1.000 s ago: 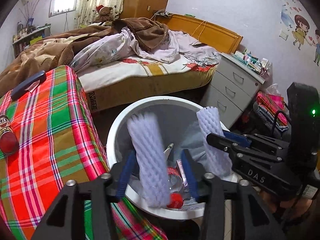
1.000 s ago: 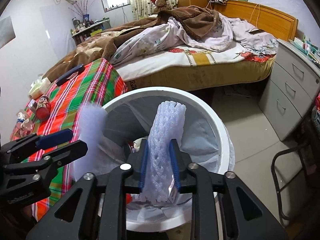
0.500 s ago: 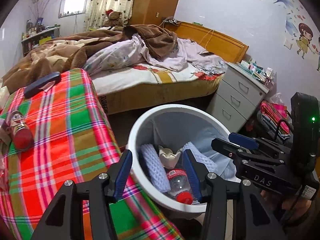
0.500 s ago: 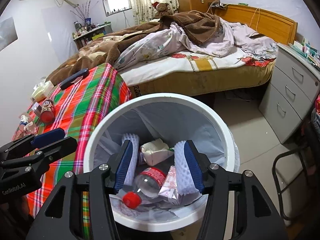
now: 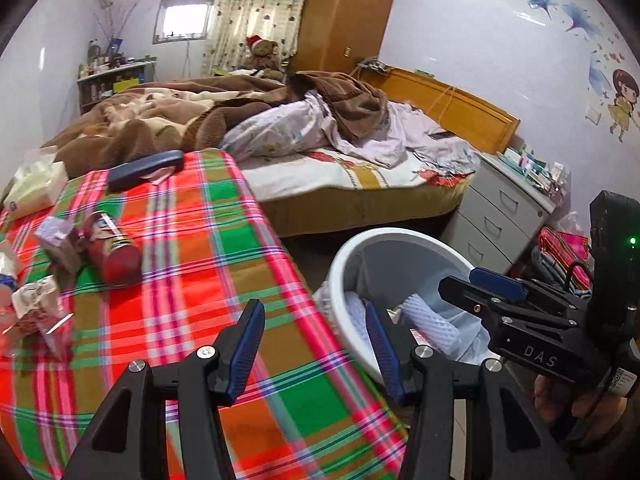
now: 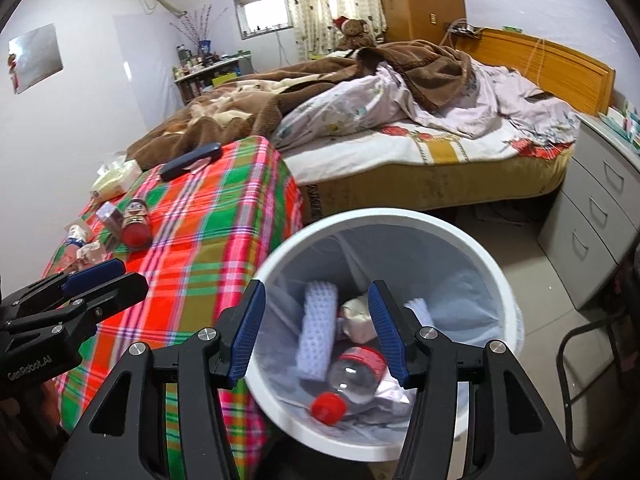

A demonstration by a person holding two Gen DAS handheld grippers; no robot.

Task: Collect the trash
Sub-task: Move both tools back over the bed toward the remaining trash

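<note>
A white trash bin (image 6: 496,276) with a liner stands on the floor beside the plaid-covered table (image 5: 192,280). Inside lie two white foam nets (image 6: 316,332), a clear bottle with a red cap (image 6: 352,376) and crumpled wrappers. My right gripper (image 6: 316,328) is open and empty above the bin. My left gripper (image 5: 316,344) is open and empty over the table's right edge next to the bin (image 5: 344,256). On the table's left lie a red can (image 5: 114,250) on its side, crumpled wrappers (image 5: 36,312) and a small carton (image 5: 60,236).
A tissue box (image 5: 36,184) and a dark blue case (image 5: 144,164) lie at the table's far end. An unmade bed (image 5: 320,148) stands behind. A grey drawer unit (image 5: 496,216) is at the right. A black chair frame (image 6: 592,364) stands right of the bin.
Both grippers opened and dropped their foam nets into the bin. Both have since swung left, the left gripper now over the table edge.
</note>
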